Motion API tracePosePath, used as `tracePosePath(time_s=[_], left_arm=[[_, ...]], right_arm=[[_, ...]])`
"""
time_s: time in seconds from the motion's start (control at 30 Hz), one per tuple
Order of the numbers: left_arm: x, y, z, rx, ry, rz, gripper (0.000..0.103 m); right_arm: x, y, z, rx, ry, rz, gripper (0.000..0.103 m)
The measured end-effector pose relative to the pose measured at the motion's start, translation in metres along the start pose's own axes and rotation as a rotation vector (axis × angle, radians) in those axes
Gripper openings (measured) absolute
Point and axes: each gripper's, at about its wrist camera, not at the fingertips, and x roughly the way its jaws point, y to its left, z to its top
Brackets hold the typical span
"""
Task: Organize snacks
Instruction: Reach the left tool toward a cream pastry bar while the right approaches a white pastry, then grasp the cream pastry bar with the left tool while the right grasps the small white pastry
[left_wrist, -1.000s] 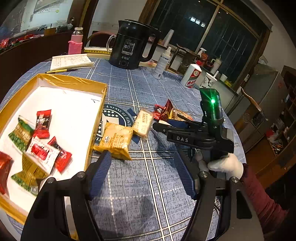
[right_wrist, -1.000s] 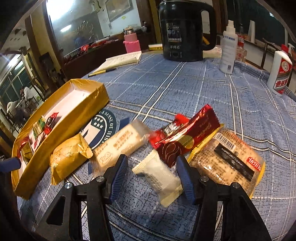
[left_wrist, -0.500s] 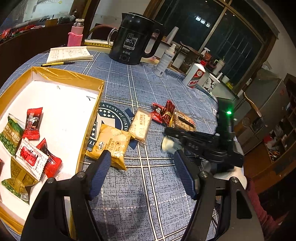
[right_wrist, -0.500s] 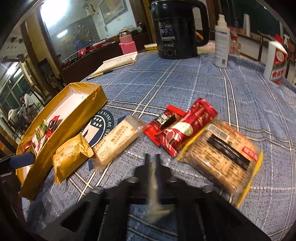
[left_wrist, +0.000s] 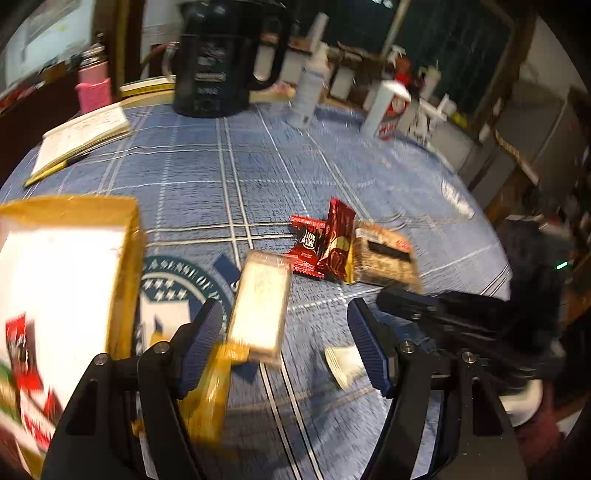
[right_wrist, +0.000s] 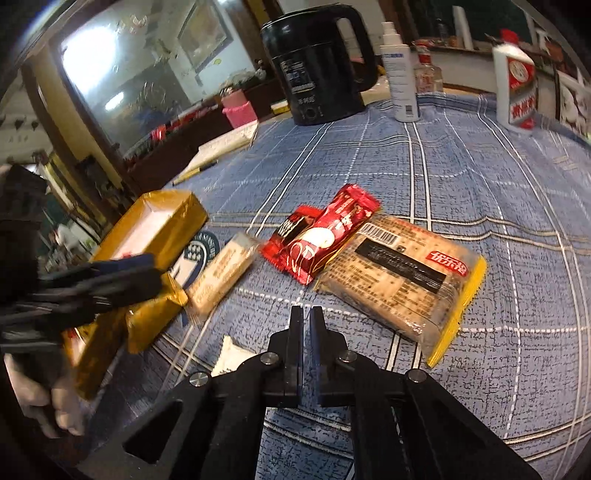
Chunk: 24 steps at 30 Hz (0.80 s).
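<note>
Nearest me, the right gripper (right_wrist: 303, 332) had its fingers drawn almost together, with only a sliver of blue checked tablecloth (right_wrist: 480, 177) showing between them and nothing caught there. The small white wrapped snack (right_wrist: 229, 354) lay on the cloth just beside it, loose as far as I could tell, though the gripper body hid part of it.

The left gripper (left_wrist: 282, 310) stood wide open and empty. It hung low over the crinkled golden-yellow foil packet (left_wrist: 210, 391) and the pale beige rectangular biscuit pack (left_wrist: 260, 302), which seemed the likeliest next picks. Its view was badly blurred.

The shallow gold-walled cardboard tray (left_wrist: 125, 236), just left of those two, already held several red and green sweets, so it looked to be the place for sorted snacks.

Further out, a flat red square wrapper (left_wrist: 308, 243), a long dark-red bar wrapper (left_wrist: 338, 240) and a clear plastic cracker pack with a yellow edge (left_wrist: 384, 258) lay overlapping, unsorted. The black electric kettle (left_wrist: 221, 62) stood at the table's far side, well clear of the work.
</note>
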Motion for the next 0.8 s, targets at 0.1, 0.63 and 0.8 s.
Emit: tracePosePath(time_s=[0.1,0.63,0.8], left_arm=[[0.021,-0.005,0.006,0.063,0.045,0.031,0.07],[0.026,-0.018,-0.009,0.131,0.077,0.076,0.031],[-0.015,-0.013,-0.014,0.069,-0.007,0.015,0.032]], right_arm=[[-0.003,-0.008,0.001,0.036,-0.014,0.019,0.024],[-0.001,0.0,-0.001,0.014,-0.017,0.119,0.05],[0.002,0.017,-0.004,-0.054,-0.005,0.139,0.057]])
